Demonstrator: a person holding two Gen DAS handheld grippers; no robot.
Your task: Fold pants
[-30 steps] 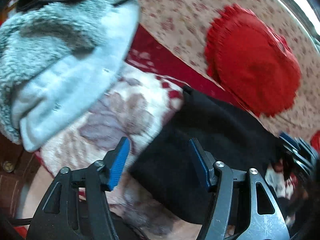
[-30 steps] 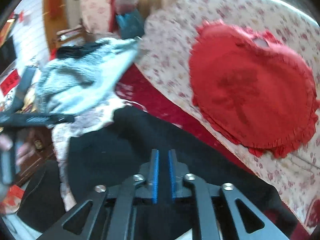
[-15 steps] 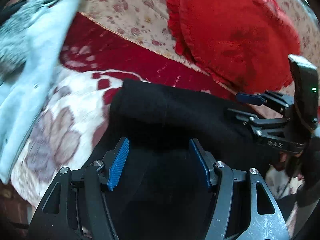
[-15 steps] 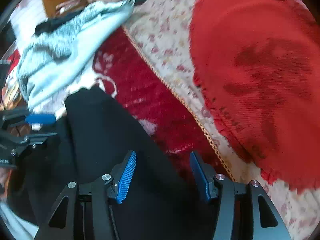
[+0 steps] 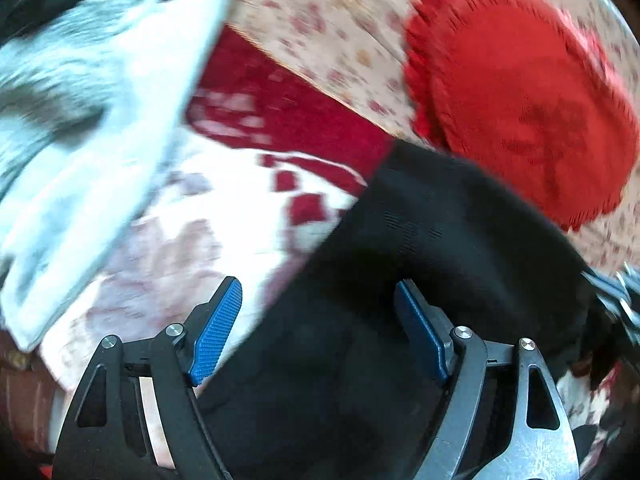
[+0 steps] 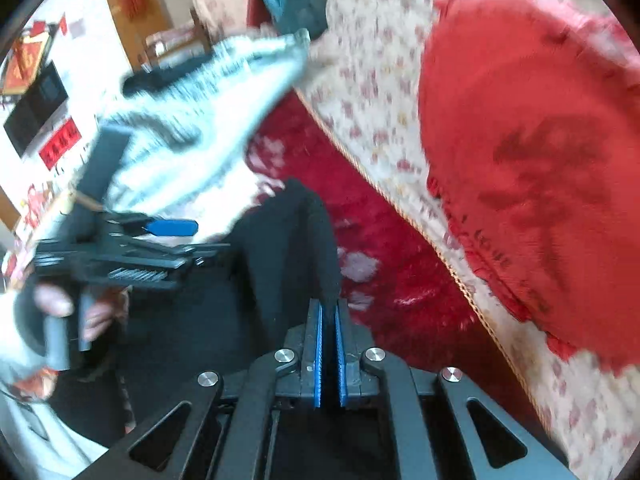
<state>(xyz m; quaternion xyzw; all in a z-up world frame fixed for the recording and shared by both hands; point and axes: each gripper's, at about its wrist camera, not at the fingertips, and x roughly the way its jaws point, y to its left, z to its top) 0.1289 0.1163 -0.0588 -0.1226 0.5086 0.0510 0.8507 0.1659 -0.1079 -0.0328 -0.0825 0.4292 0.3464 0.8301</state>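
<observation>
1. We see a sofa (image 6: pixel 408 216) with a red seat cover and a flowered back, and on it a big red cushion (image 6: pixel 532 152) leaning on the back, at the right in both views.
2. The black pants (image 5: pixel 420 280) lie on the seat in front of us, near the cushion; in the left wrist view they spread under and past the left gripper.
3. A grey fluffy garment (image 5: pixel 88 104) lies well to the left of the pants, touching the seat.
4. The left gripper (image 5: pixel 320 328) has its blue pads wide apart and grips nothing; black cloth lies between and below them.
5. The right gripper (image 6: pixel 329 352) has its pads pressed together on a raised ridge of the pants, so it has hold of the cloth.
6. We judge the step in hand is the taking of one fold: the right side is caught and the left side is not yet.
7. The next move, we think, calls for the left pads to close on the near edge of the pants, so both ends lift level; a pinch of only one layer may let the fold slip.
8. Compared with half a second ago, the right pads, then wide apart, are now closed on the cloth, and the left gripper has stayed open while its view swung left.
</observation>
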